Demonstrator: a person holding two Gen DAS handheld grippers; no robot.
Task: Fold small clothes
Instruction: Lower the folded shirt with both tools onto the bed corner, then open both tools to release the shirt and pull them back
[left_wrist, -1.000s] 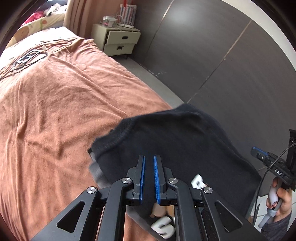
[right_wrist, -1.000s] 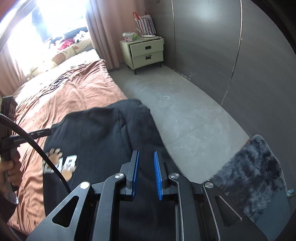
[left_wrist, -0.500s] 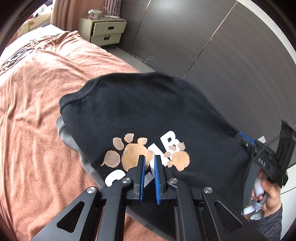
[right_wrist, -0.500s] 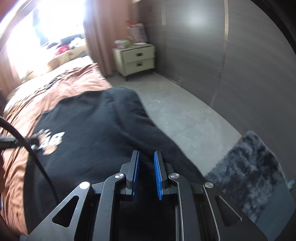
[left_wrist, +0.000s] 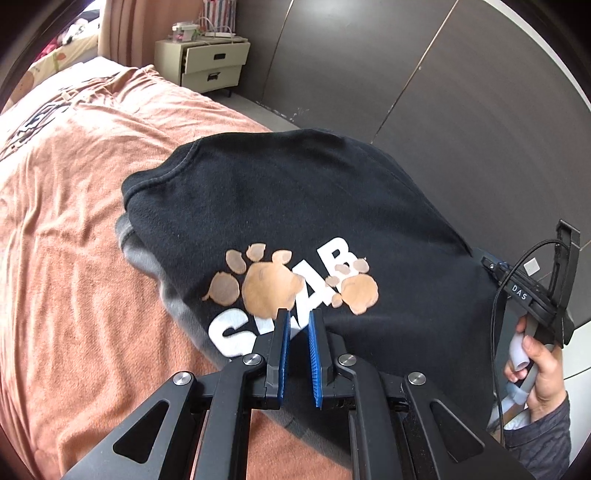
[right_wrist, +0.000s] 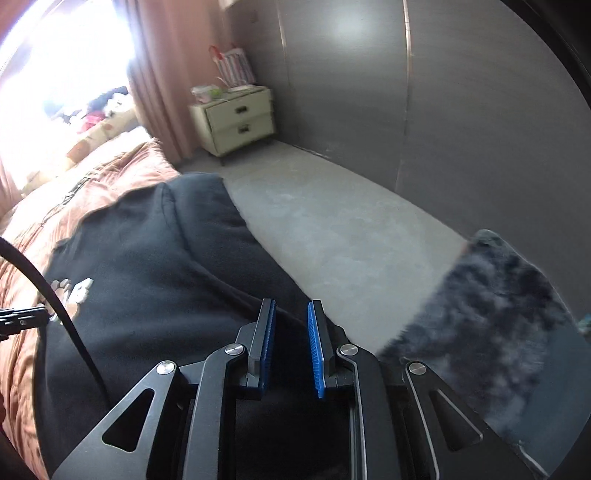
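I'm pinching the black shirt (left_wrist: 295, 206) in both grippers, left (left_wrist: 298, 314) and right (right_wrist: 291, 304), its fabric lying on the bed (left_wrist: 74, 258).

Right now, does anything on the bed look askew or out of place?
Yes: a grey layer sticks out under the left edge of the black shirt, so the fold is uneven there.

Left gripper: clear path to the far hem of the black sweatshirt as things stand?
Probably not yet: the left gripper is shut on the near edge of the black sweatshirt. The hem itself lies uncovered on the bedspread.
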